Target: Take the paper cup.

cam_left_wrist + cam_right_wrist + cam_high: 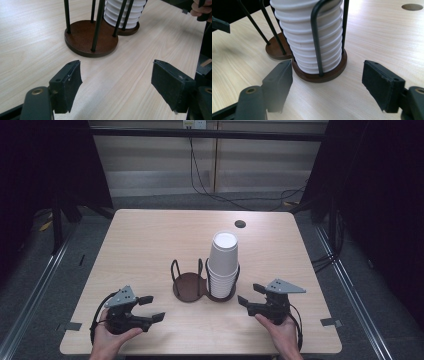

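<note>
A stack of white paper cups (223, 262) stands upside down in the right bay of a black wire holder with two round brown bases. The left base (187, 287) is bare. My left gripper (154, 308) rests near the front left of the table, open, with nothing between its jaws. In the left gripper view its jaws (116, 80) point at the bare base (87, 40), with the cups (125, 12) behind. My right gripper (249, 294) sits just right of the holder, open and holding nothing. In the right gripper view it (328, 72) faces the cup stack (309, 32) close up.
The light wooden table (150, 240) has a round cable hole (240, 224) at the back right. Black cables run along the floor behind the table. Dark curtains hang on both sides.
</note>
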Tool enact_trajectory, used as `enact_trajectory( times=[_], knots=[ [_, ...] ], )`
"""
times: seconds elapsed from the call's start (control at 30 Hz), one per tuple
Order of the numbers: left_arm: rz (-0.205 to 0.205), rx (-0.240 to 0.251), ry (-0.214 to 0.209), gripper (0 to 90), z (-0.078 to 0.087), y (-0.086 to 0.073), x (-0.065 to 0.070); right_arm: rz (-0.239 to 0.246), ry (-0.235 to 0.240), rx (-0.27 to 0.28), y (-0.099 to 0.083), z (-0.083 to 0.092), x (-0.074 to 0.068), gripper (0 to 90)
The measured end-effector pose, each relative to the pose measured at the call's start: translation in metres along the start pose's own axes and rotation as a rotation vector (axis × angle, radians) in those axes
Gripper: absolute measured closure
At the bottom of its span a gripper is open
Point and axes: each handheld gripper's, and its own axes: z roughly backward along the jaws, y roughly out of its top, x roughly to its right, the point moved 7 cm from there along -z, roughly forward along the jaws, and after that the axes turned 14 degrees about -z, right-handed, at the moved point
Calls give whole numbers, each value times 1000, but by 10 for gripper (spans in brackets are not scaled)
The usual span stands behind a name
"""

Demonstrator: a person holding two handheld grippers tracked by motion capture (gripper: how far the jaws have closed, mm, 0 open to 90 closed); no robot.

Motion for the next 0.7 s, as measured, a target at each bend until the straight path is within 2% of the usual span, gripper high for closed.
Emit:
enact_trajectory(
  times=[0.07, 0.13, 0.17, 0.2, 0.27, 0.37, 0.43, 0.47, 0.53, 0.63, 0.7],
  knots=[
    [1, 10, 19, 252, 2, -1, -5, -3, 7, -16, 1, 2, 0, 337],
    [21, 8, 16, 277, 2, -3, -9, -23, 17, -27, 2, 4, 2, 339],
    [26, 9, 3, 290, 2, -3, -10, -25, 18, -13, 4, 6, 2, 342],
    [24, 14, -14, 330, 3, -3, -10, -22, 26, 0, 6, 7, 1, 355],
    [13, 25, -10, 361, 3, -1, -9, -33, 37, 2, 7, 9, 2, 361],
    [-18, 26, -20, 386, 2, 1, -5, -20, 24, -11, 6, 9, 2, 353],
    [-28, 22, -32, 410, 2, 1, -2, -47, 59, -40, 5, 8, -1, 309],
    [-19, 20, -47, 432, 2, 2, -1, -56, 76, -56, 5, 8, -3, 303],
    [-22, 28, -61, 461, 1, 2, 2, -45, 87, -70, 5, 8, -8, 268],
    [-18, 40, -86, 491, 2, 4, 5, -40, 95, -71, 6, 9, -12, 245],
    [-2, 51, -107, 493, 2, 5, 6, -39, 95, -69, 7, 9, -13, 237]
  ],
)
